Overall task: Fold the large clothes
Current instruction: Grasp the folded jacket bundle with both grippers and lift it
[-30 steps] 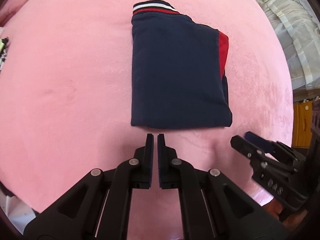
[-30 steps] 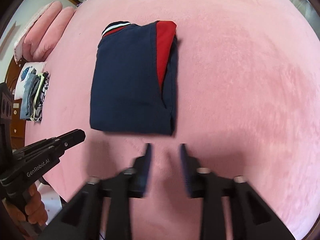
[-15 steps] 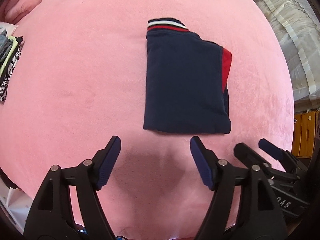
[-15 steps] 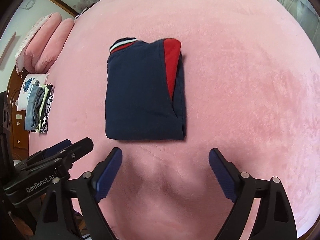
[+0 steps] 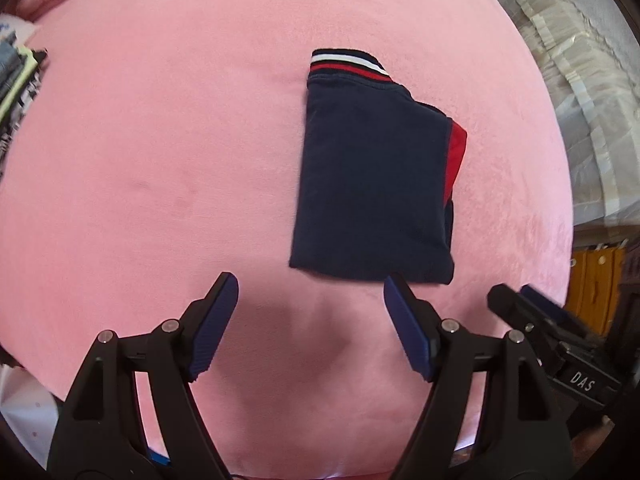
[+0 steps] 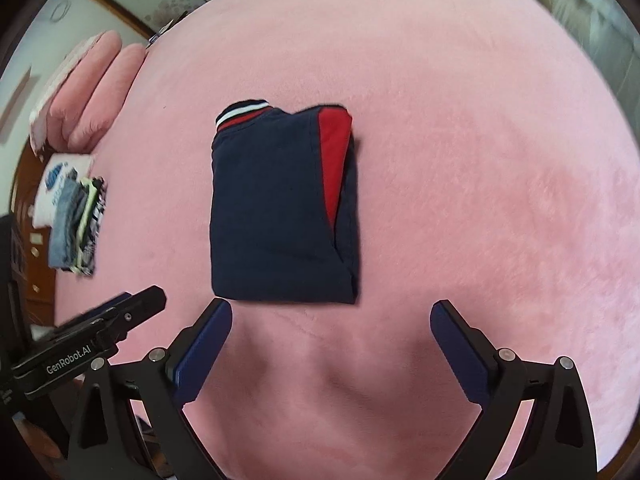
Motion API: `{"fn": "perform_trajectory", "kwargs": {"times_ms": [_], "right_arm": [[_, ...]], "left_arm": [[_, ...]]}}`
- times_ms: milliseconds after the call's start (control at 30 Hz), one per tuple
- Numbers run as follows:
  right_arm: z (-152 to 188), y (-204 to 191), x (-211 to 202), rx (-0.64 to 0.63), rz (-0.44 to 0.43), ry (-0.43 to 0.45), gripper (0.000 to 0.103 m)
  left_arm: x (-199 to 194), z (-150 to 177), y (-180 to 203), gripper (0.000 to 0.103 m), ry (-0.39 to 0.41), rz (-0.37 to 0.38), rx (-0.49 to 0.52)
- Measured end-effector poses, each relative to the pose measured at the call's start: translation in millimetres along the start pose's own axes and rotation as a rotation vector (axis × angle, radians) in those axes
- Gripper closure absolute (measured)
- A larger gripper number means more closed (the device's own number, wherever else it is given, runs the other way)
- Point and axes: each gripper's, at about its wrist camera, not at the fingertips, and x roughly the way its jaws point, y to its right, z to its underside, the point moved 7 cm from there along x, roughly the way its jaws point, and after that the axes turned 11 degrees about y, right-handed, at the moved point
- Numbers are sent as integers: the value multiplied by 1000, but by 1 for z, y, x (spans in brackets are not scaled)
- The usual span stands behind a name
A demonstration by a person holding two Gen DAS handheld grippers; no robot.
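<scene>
Both tools, left tool and right tool, just opened up empty, shirt lying folded right ahead on the bed, so folding looks done.

— What do your tools look like?
— Your left gripper is matte black, its angled arms fixed with silver screws, its fingertips faced with ribbed navy pads.
— And the other?
— Your right gripper matches; white "GenRobot.AI" lettering marks the left one's side.
</scene>
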Motion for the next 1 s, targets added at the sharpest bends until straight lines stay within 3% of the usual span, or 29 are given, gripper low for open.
{"fn": "perform_trajectory", "kwargs": {"times_ms": [167, 333, 433, 567, 733, 833, 900, 1000], "right_arm": [[0, 16, 29, 95, -88, -45, 2], [-11, 36, 74, 211, -195, -110, 2], [-20, 40, 97, 234, -255, -149, 3], [-33, 42, 112, 259, -336, -140, 5], [-45, 42, 125, 292, -388, -137, 29], [-49, 41, 132, 307, -413, -129, 39], [-49, 37, 136, 312, -434, -125, 50], [-49, 32, 137, 341, -474, -118, 66]], "left_arm": [[32, -6, -2, 30, -39, 88, -9], [71, -14, -10, 30, -107, 128, -48], [87, -27, -8, 30, -111, 231, -89], [107, -40, -6, 31, -117, 274, -86], [127, -54, -6, 31, -116, 326, -136], [135, -58, -6, 32, -107, 344, -167], [138, -60, -5, 37, -103, 365, -194], [140, -60, -7, 46, -98, 335, -222]]}}
